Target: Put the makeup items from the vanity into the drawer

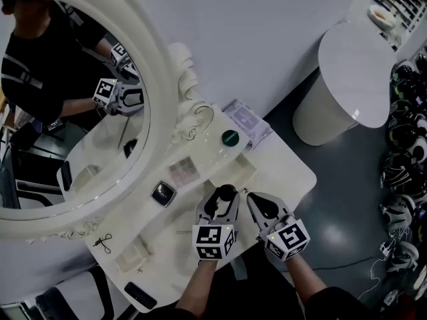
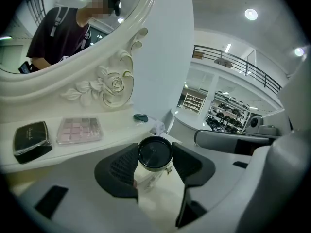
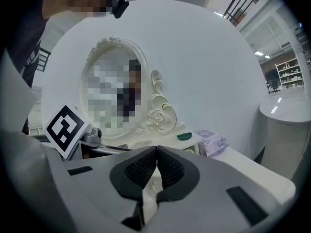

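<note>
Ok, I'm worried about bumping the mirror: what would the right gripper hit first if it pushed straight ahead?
Probably the front edge of the raised shelf, just below the carved rose; the shut, empty right gripper points there, though depth is unclear.
</note>
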The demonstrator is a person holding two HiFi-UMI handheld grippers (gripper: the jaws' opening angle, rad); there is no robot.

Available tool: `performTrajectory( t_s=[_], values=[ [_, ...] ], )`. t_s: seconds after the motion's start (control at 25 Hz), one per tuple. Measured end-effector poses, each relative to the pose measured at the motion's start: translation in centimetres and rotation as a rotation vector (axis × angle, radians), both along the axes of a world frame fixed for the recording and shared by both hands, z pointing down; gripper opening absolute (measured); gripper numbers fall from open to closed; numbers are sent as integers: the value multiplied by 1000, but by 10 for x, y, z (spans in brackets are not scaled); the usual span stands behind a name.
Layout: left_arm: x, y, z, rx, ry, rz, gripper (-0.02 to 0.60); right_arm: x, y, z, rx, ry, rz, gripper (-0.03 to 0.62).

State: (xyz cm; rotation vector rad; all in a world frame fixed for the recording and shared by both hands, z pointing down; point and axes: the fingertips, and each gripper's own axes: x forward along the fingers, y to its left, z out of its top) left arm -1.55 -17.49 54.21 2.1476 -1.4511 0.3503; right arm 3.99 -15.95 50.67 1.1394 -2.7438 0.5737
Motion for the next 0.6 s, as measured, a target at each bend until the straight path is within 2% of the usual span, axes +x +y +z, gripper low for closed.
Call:
performTrajectory(
  t_s=[0.6],
  values=[
    [6, -21, 30, -49, -32, -16, 227, 21, -14, 14, -35, -18, 13, 23]
  ],
)
